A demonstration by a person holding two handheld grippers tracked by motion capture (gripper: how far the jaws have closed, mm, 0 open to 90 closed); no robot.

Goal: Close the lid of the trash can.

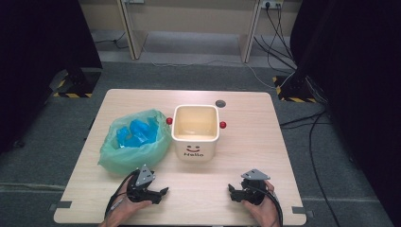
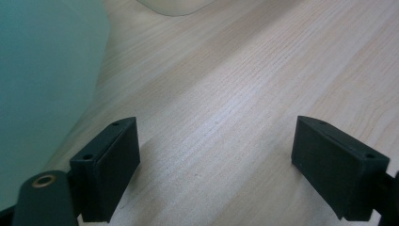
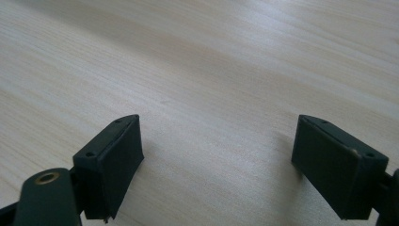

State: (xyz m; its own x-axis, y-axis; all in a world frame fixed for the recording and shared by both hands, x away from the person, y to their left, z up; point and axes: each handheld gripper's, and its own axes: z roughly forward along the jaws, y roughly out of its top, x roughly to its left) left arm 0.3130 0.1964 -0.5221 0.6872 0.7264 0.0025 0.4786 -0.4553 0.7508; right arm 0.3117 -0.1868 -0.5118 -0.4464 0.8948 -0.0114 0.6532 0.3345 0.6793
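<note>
Nothing is started: both grippers, left [image 1: 163, 191] and right [image 1: 231, 189], rest with jaws apart and empty; green bag [image 1: 135, 142] beyond left fingers [image 2: 110, 165] untouched.

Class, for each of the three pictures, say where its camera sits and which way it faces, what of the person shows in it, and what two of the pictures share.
High view: above the person's side, facing forward and down on the wooden table, green bag and white "Hello" bin; forearms, left tool and right tool show.
Left gripper view: rides the left tool, facing along its open jaws.
Right gripper view: rides the right tool, jaws open above bare wood.
Shared: the high and left gripper views both show bag and bin.
</note>
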